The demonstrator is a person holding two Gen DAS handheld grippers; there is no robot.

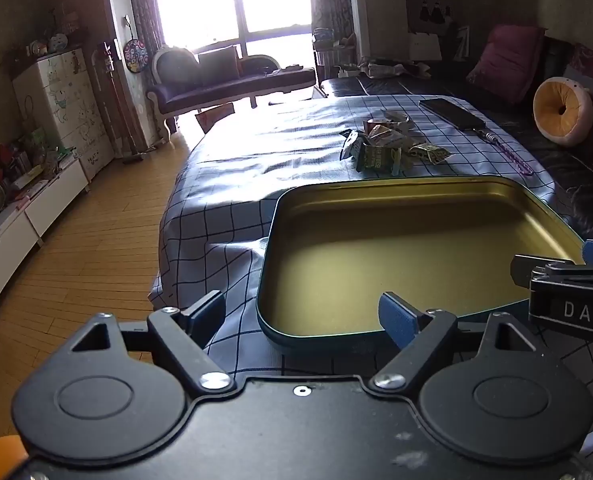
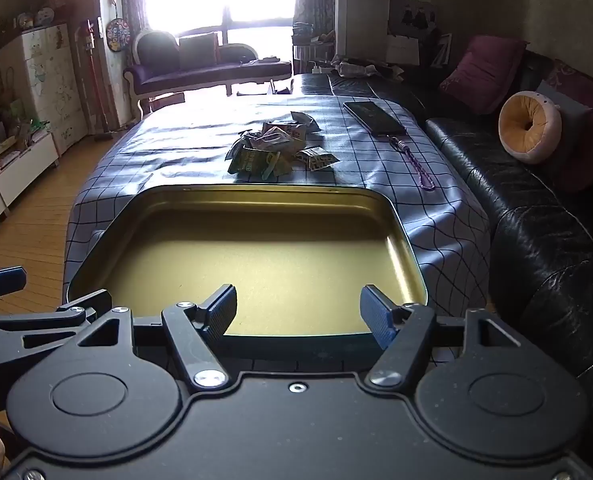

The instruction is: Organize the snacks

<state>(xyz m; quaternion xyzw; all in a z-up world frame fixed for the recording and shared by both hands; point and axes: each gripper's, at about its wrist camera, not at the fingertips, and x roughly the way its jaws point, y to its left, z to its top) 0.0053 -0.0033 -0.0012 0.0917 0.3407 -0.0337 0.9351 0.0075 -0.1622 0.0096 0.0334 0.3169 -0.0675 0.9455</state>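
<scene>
From the left wrist we see a shallow tin (image 1: 416, 248) with a gold inside and nothing in it, lying on the counter (image 1: 256, 152) under a checked cloth. Our left gripper (image 1: 302, 316) hangs at the tin's near rim, spread wide and holding nothing. Beyond the tin's far rim lies the heap of snack packets (image 1: 388, 144), and beyond that a dark phone (image 1: 452, 114).

From the right wrist the same tin (image 2: 256, 252) fills the middle, bare inside. Our right gripper (image 2: 298, 312) stands spread over the tin's near rim, empty. The snack packets (image 2: 274, 148) lie past the tin's far rim, the phone (image 2: 374, 117) further right, and a black sofa (image 2: 536, 208) lies right of the tin.
</scene>
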